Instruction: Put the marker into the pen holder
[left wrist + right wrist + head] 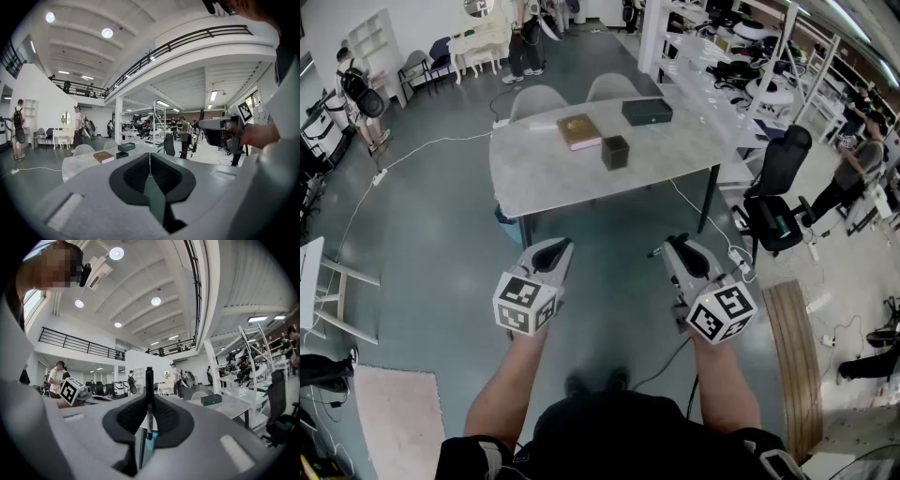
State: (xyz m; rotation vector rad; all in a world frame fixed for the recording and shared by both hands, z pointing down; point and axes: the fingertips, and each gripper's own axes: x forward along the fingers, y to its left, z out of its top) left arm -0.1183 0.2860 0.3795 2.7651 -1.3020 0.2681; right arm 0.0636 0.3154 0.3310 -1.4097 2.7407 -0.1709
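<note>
Currently the right gripper [149, 399] is clamping the marker [148, 378] upright, and the left gripper [150, 159] is sitting closed, empty. The pen holder [615, 151] is standing on the table [534, 178], well apart; stepping closer and holding the marker vertical seems wise.

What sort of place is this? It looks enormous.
Probably a large open workshop or lab hall. White racks of equipment line one side, a grey work table and an office chair stand on a bare floor, and a railed upper balcony runs overhead.
</note>
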